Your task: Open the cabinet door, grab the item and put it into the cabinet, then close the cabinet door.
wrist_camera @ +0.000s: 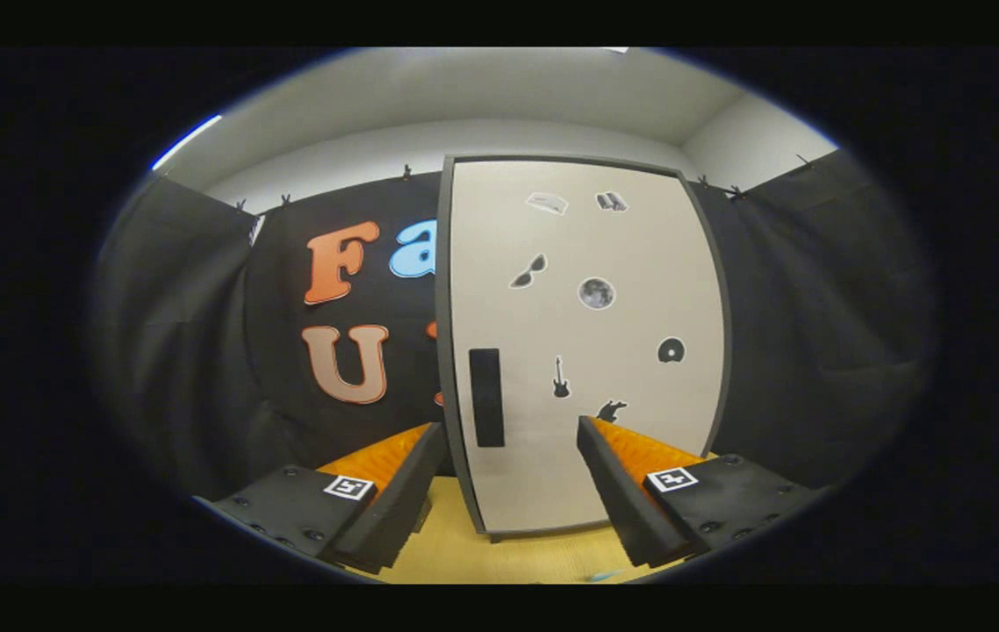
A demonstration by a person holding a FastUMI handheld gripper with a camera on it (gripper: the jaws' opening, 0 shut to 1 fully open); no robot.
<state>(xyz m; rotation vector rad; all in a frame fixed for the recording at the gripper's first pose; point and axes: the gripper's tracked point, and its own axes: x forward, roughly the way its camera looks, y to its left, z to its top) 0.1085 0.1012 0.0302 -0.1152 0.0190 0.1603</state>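
The job looks to be at its very first step: the tall pale cabinet door with a dark grey frame point(587, 351) stands closed, upright on the yellowish wooden tabletop point(499, 553), and nothing has yet been taken hold of. The gripper point(513, 430) faces the door with its two fingers spread wide and empty, the door's lower part lying just ahead of them and between them. A flat black rectangular handle point(486, 397) sits near the door's left edge, low down, closer to the left finger than to the right. The next move, as I judge it, calls for bringing the fingers forward and a little left so that they straddle that handle, closing on it, and then swinging the door outward; since the handle is on the left, the hinges are probably on the right, though they cannot be made out. The door face is smooth and matt, dotted with small stickers, among them a guitar point(560, 377), a disc point(671, 350) and a moon-like circle point(596, 292).
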